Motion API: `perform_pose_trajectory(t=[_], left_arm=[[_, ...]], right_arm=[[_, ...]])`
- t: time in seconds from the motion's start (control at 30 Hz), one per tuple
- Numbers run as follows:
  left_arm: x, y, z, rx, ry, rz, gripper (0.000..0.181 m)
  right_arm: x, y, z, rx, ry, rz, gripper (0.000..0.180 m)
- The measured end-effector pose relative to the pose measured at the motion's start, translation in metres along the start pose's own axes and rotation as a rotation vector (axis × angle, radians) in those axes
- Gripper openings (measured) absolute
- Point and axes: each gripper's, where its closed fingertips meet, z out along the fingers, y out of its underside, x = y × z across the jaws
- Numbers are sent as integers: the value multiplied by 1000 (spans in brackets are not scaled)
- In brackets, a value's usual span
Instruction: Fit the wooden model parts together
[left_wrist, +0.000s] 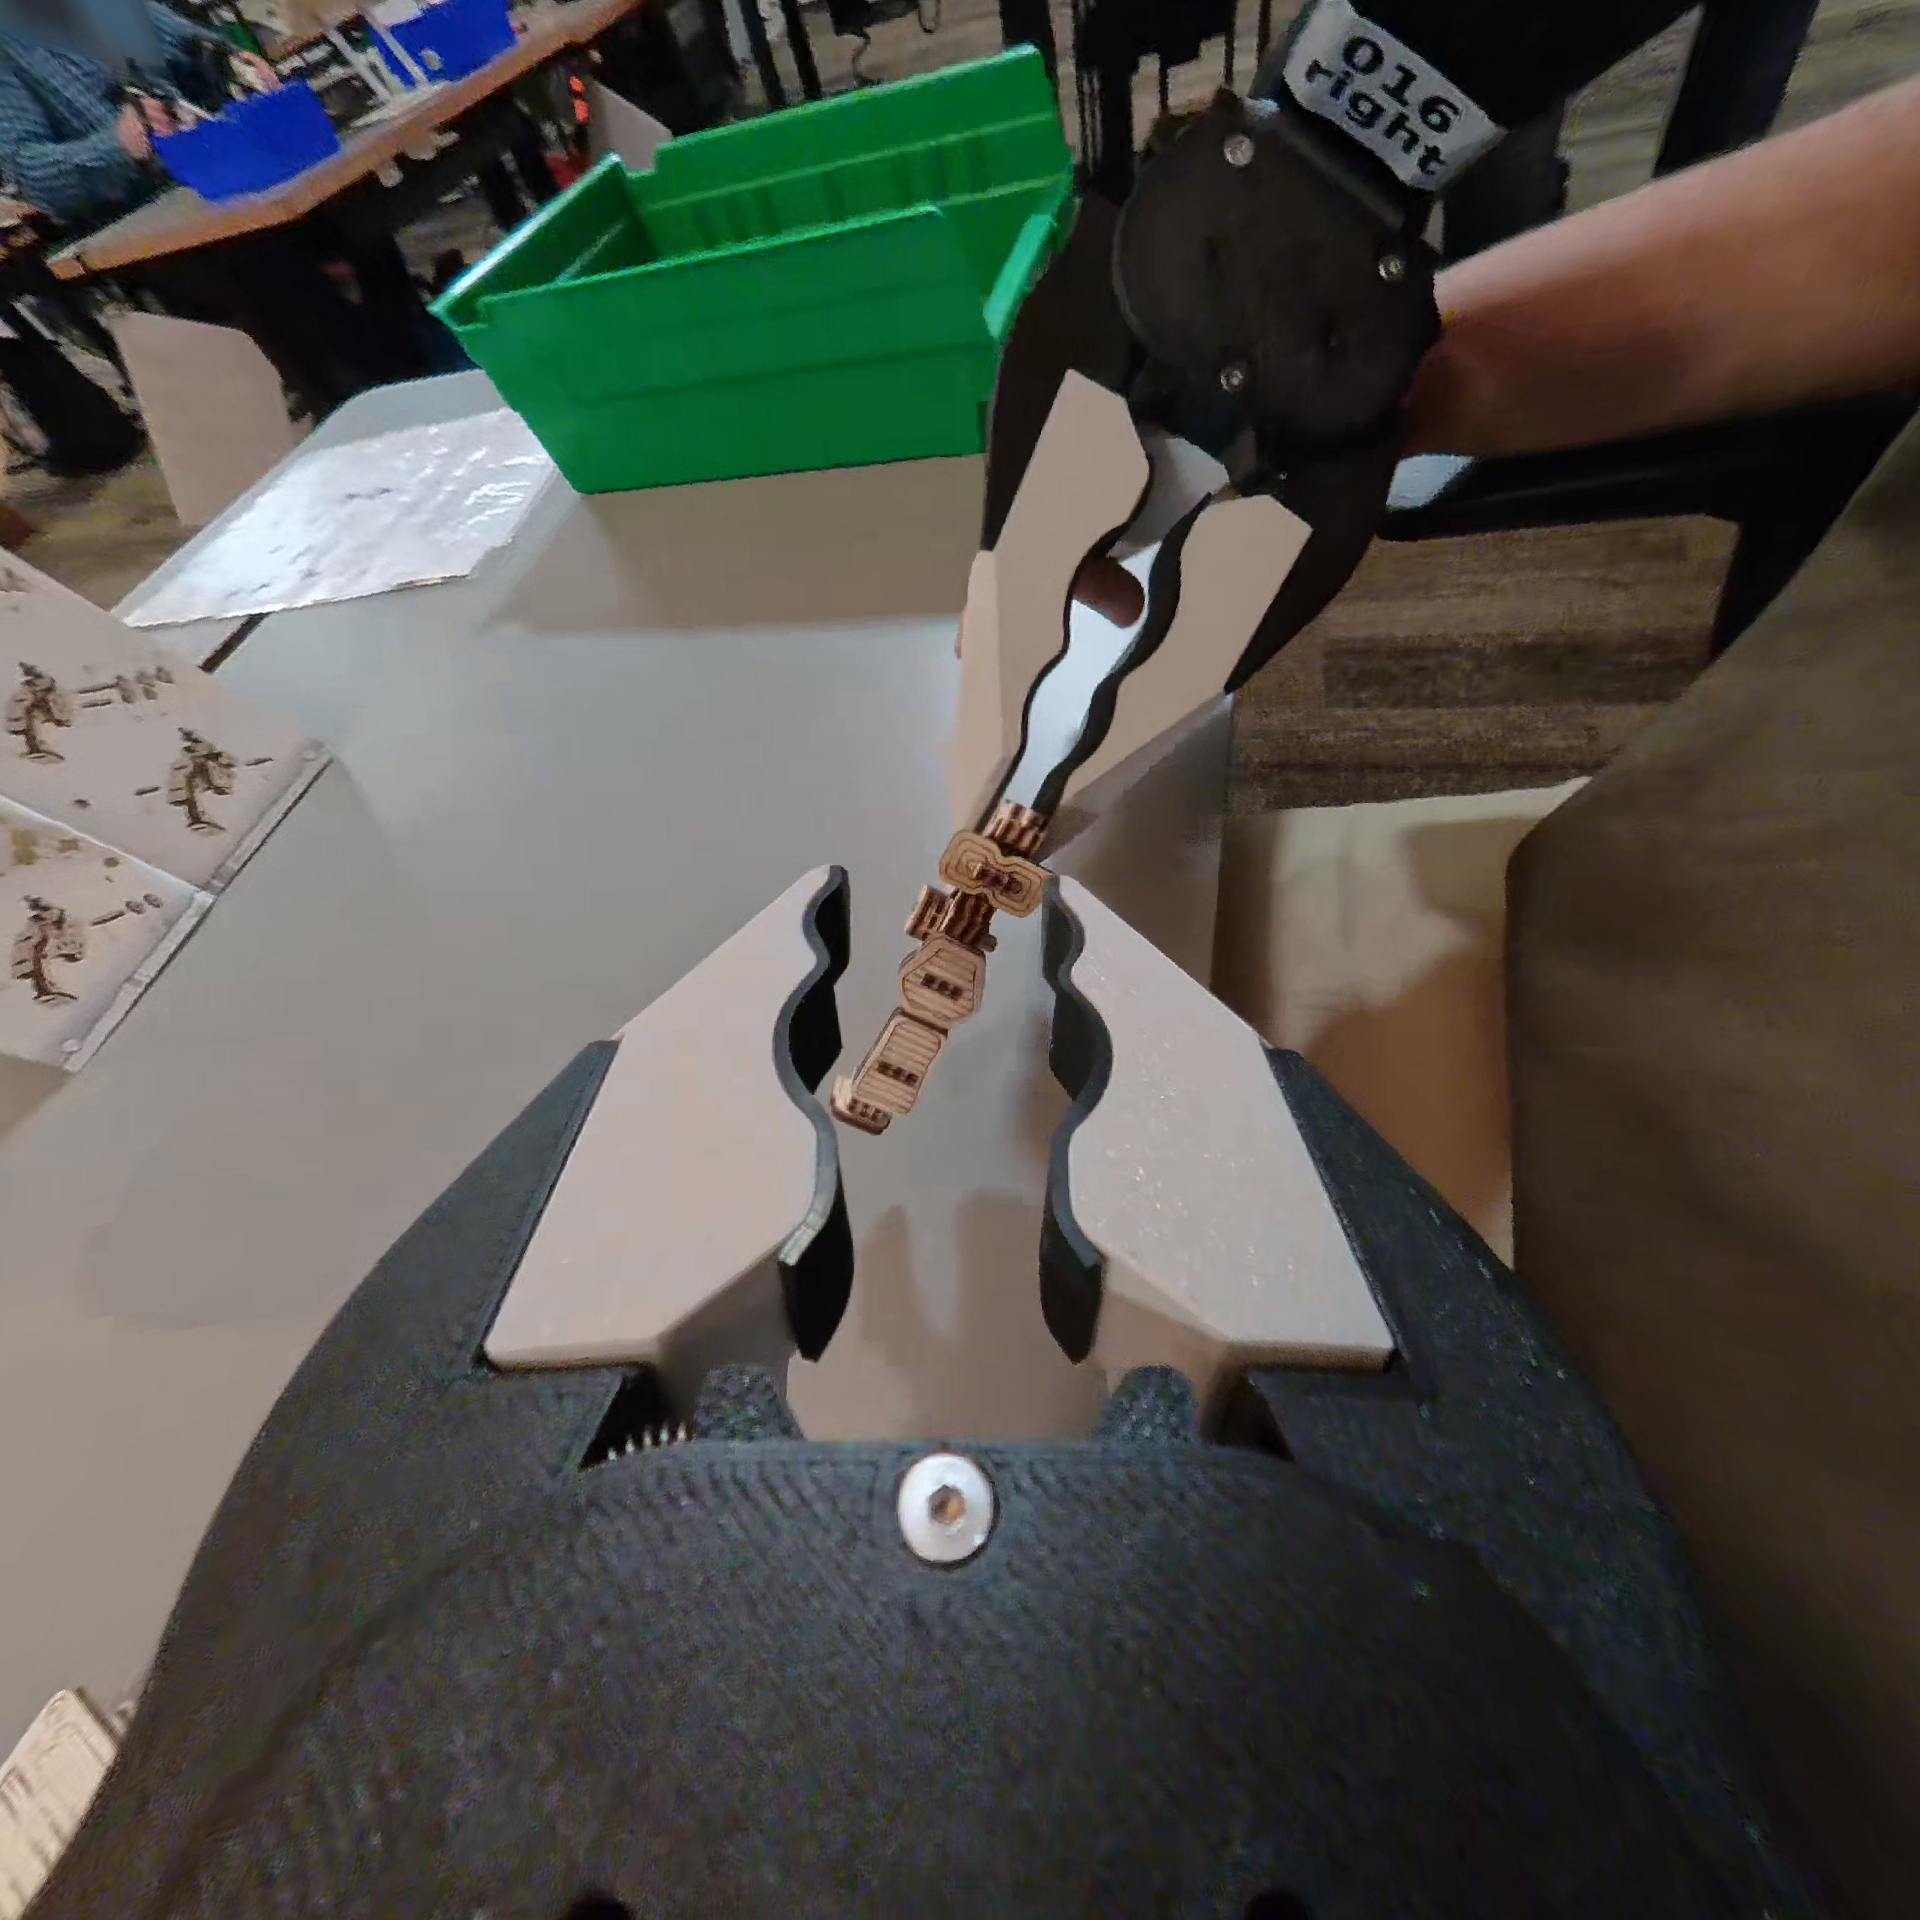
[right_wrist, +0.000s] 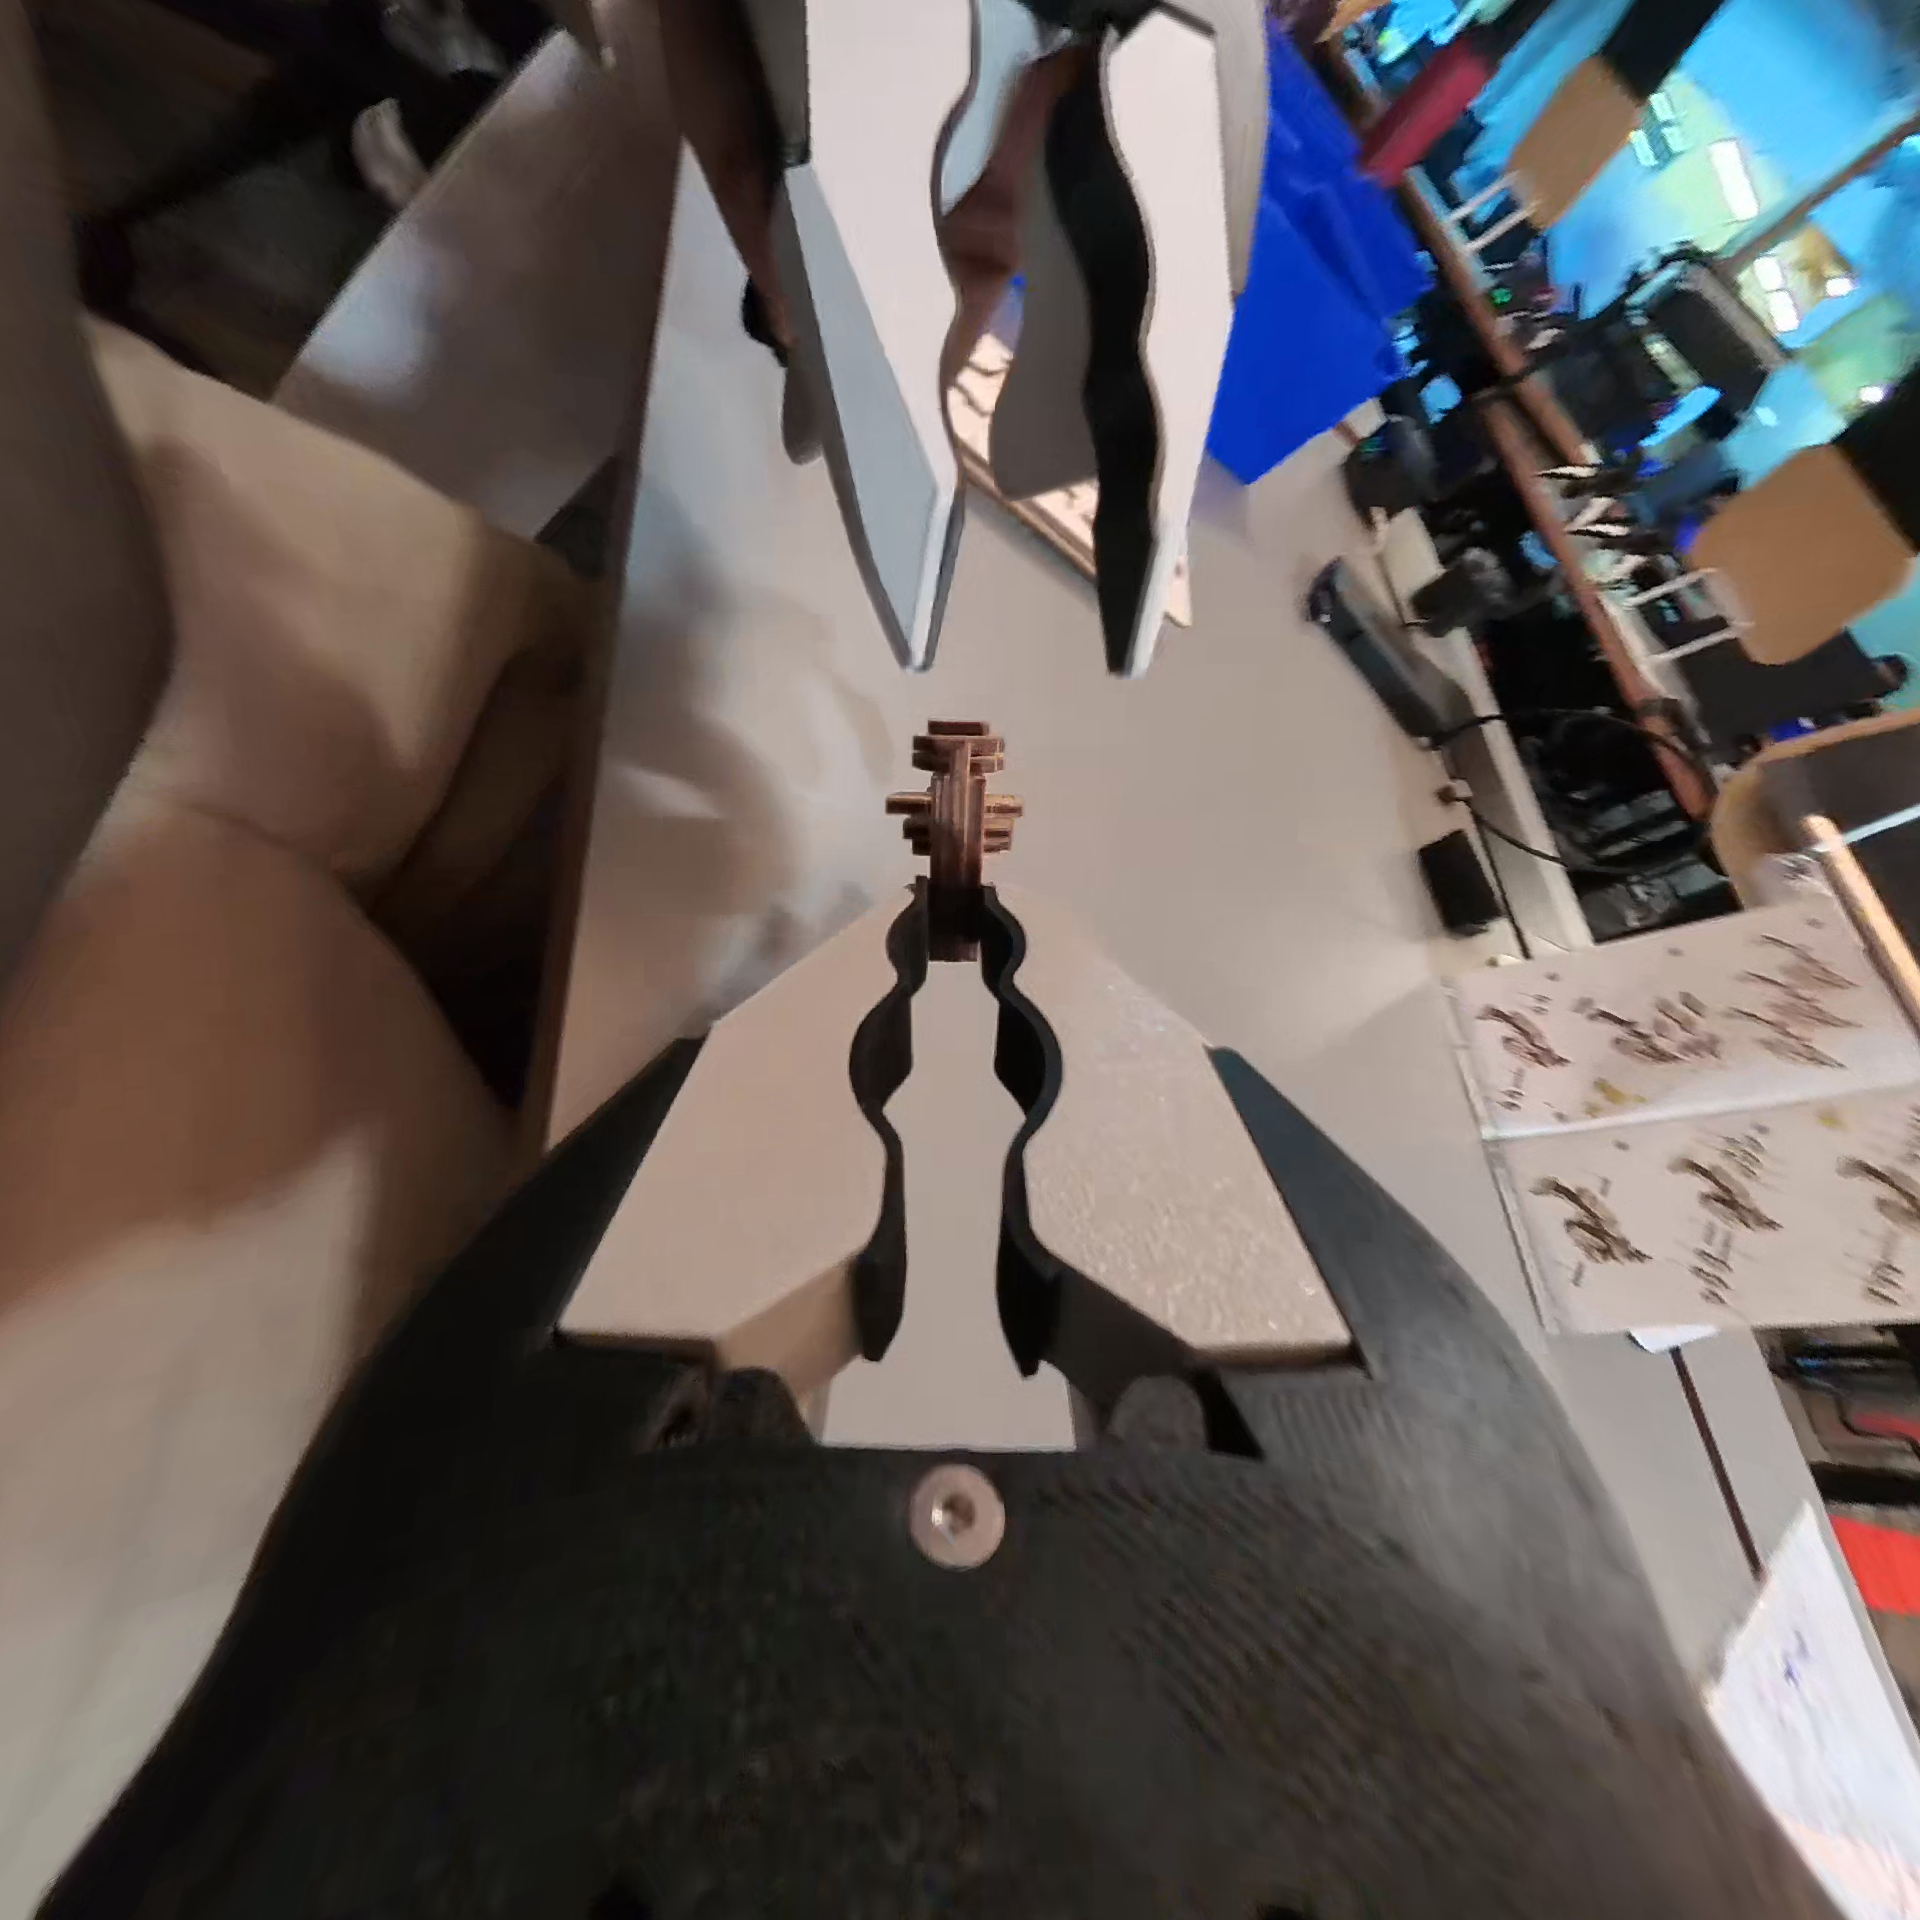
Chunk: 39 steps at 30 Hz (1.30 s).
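Observation:
A wooden model assembly (left_wrist: 935, 987), a curved spine with several small engraved plates slotted across it, hangs in the air above the grey table (left_wrist: 468, 831). My right gripper (left_wrist: 1013, 821) is shut on its upper end and comes in from the upper right. In the right wrist view the gripper (right_wrist: 954, 914) pinches the spine at its tips, and the assembly (right_wrist: 951, 810) sticks out beyond them. My left gripper (left_wrist: 943, 883) is open and empty. Its fingers stand on either side of the assembly's lower part without touching it. It also shows in the right wrist view (right_wrist: 1023, 660), just beyond the assembly.
A green bin (left_wrist: 769, 312) stands at the table's far side. A shiny sheet (left_wrist: 343, 530) lies to its left. Printed instruction sheets (left_wrist: 114, 831) lie along the left edge and show in the right wrist view (right_wrist: 1714, 1122). A forearm (left_wrist: 1662, 260) holds the right gripper.

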Motion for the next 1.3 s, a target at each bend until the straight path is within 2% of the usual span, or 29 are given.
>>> perform_pose_trajectory(t=[0.23,0.43,0.53,0.67,0.77,0.87,1.0,1.07,1.13,1.3], left_arm=[[7,15,9,-83,-34,85,25],[3,12,5,-40,-32,40,25],[-5,2,-1,49,-37,-21,24],[-19,-30,-18,312,-81,-164,11],[-14,-44,-21,440,12,-336,7],[-10,-48,-11,501,125,-576,17],[-21,-57,-8,685,273,-972,30],[-26,-61,-10,764,315,-1075,35],[-28,-65,-14,812,307,-1072,37],[-24,-80,-37,833,216,-821,34]], right_arm=[[-9,-2,4,-12,-47,1,8],[-8,-4,4,-13,-43,-2,7],[-2,-5,2,7,-21,19,8],[23,-5,-6,51,82,108,7],[48,-12,-19,158,167,249,8],[70,-24,-32,321,211,477,8],[85,-46,-40,570,198,782,7],[85,-59,-41,671,170,869,7],[83,-73,-43,757,145,918,7],[74,-91,-45,855,79,932,7]])
